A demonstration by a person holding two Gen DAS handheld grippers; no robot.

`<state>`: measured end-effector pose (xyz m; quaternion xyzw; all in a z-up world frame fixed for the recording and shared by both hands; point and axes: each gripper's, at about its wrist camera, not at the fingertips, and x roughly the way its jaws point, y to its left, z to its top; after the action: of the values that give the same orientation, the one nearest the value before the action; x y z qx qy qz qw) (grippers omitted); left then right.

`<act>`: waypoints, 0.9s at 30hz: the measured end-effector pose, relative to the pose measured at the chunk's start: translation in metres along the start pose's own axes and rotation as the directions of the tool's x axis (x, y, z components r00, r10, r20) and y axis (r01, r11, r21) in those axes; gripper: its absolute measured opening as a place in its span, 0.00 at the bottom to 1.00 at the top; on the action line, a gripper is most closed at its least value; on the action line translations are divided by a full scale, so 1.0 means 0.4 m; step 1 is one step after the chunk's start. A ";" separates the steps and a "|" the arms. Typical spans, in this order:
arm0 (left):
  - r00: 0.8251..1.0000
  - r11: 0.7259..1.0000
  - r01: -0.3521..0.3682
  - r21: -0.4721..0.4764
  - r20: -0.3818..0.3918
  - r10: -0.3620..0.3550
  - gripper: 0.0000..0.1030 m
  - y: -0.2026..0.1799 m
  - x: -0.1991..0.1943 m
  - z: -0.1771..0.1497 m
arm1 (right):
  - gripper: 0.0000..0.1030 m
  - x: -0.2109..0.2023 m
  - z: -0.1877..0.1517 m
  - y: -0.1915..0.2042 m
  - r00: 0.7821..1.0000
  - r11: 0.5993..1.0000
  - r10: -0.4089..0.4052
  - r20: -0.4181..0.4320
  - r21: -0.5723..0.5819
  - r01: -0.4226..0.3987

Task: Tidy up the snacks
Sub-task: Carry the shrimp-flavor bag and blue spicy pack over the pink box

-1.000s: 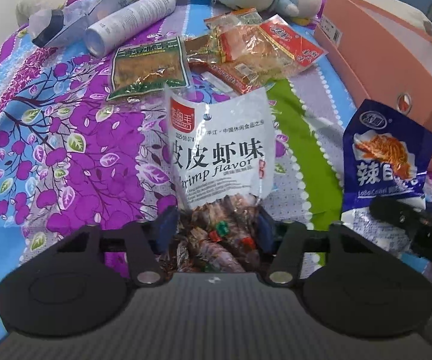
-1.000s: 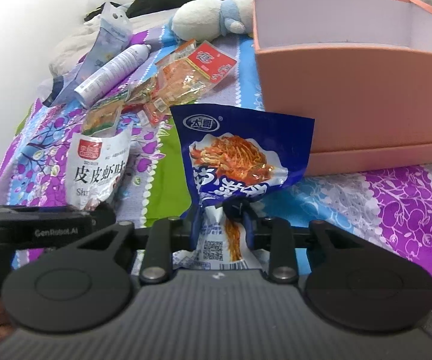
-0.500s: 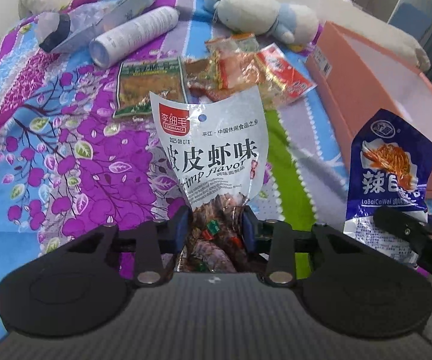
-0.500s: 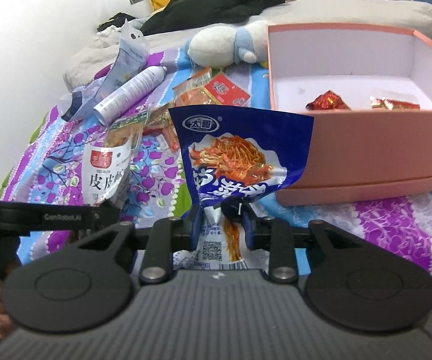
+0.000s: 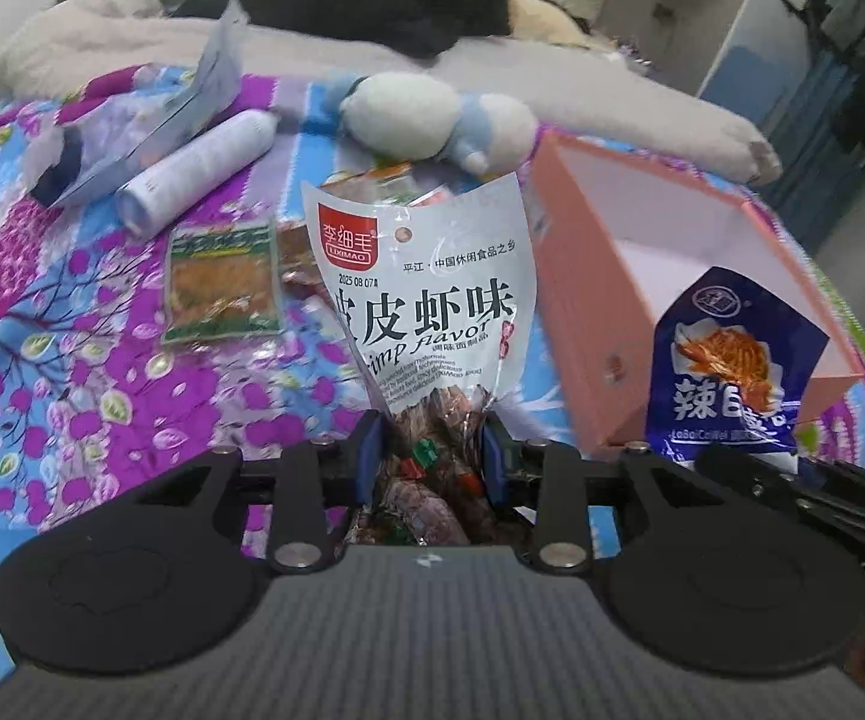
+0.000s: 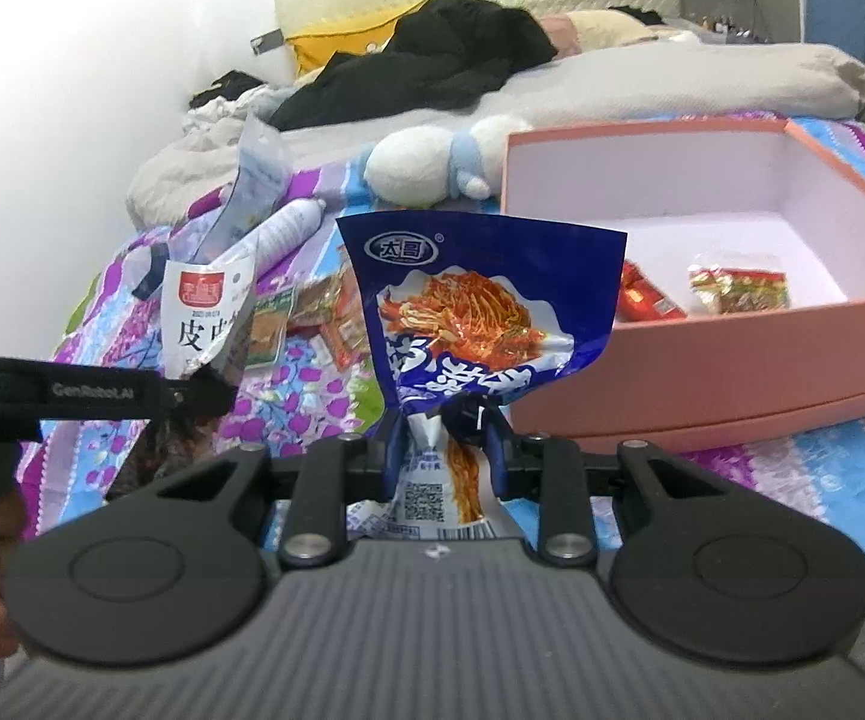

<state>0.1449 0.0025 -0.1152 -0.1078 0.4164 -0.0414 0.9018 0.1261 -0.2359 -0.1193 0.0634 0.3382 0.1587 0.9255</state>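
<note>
Two snack bags are held up above the flowered bedspread [image 5: 72, 372]: the left tool [image 5: 429, 456] is clamped on the lower end of a white shrimp-flavour bag [image 5: 426, 294], and the right tool [image 6: 445, 450] is pinched on the neck of a blue bag [image 6: 480, 300], both bags standing upright. Beside them the pink box [image 6: 732, 360] sits open with two small red packets [image 6: 738, 288] inside, while a green packet [image 5: 222, 282], a white bottle [image 5: 192, 168] and a plush toy [image 5: 426, 114] lie on the bed.

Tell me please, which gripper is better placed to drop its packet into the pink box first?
Right. The right gripper holds the blue packet just before the pink box; the left gripper is farther away.
</note>
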 end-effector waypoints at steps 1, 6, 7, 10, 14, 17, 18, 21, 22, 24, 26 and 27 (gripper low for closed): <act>1.000 1.000 0.012 0.009 0.003 -0.012 0.38 -0.012 -0.005 0.004 | 0.30 -0.008 0.004 -0.005 1.000 1.000 -0.007 0.009 0.001 0.007; 0.998 0.997 0.062 0.056 0.026 -0.063 0.38 -0.065 -0.010 0.020 | 0.30 -0.036 0.023 -0.030 0.998 0.999 -0.037 0.042 0.014 0.037; 0.997 0.996 0.070 0.061 0.034 -0.072 0.38 -0.075 -0.010 0.027 | 0.30 -0.040 0.028 -0.036 0.998 0.999 -0.045 0.051 0.013 0.045; 0.993 0.991 0.097 0.097 0.062 -0.103 0.38 -0.115 -0.007 0.057 | 0.30 -0.045 0.050 -0.055 0.995 0.997 -0.072 0.075 0.016 0.071; 0.984 0.981 0.141 0.135 0.093 -0.155 0.38 -0.164 0.000 0.121 | 0.30 -0.054 0.095 -0.082 0.985 0.994 -0.111 0.131 -0.006 0.113; 0.977 0.973 0.158 0.166 0.118 -0.178 0.38 -0.198 0.011 0.176 | 0.30 -0.064 0.135 -0.110 0.975 0.990 -0.138 0.176 -0.004 0.141; 0.975 0.971 0.164 0.173 0.122 -0.186 0.38 -0.207 0.017 0.194 | 0.30 -0.065 0.151 -0.121 0.971 0.989 -0.146 0.190 0.001 0.149; 0.971 0.965 0.178 0.192 0.125 -0.204 0.38 -0.239 0.040 0.251 | 0.30 -0.063 0.186 -0.145 0.962 0.986 -0.166 0.215 0.008 0.168; 0.971 0.964 0.179 0.198 0.123 -0.206 0.38 -0.251 0.049 0.270 | 0.30 -0.058 0.200 -0.154 0.960 0.984 -0.178 0.218 0.009 0.180; 0.969 0.957 0.193 0.217 0.112 -0.221 0.38 -0.277 0.073 0.304 | 0.30 -0.044 0.227 -0.172 0.957 0.982 -0.189 0.218 0.015 0.191; 0.966 0.950 0.213 0.227 0.101 -0.240 0.38 -0.307 0.102 0.342 | 0.30 -0.020 0.253 -0.190 0.962 0.982 -0.190 0.197 0.027 0.188; 0.965 0.945 0.223 0.239 0.085 -0.249 0.38 -0.322 0.118 0.361 | 0.30 -0.006 0.267 -0.199 0.966 0.984 -0.181 0.187 0.032 0.178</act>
<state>0.2874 -0.1076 -0.0298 -0.0551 0.3407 -0.1902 0.9191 0.2134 -0.3127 -0.0540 0.0543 0.2541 0.0649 0.9635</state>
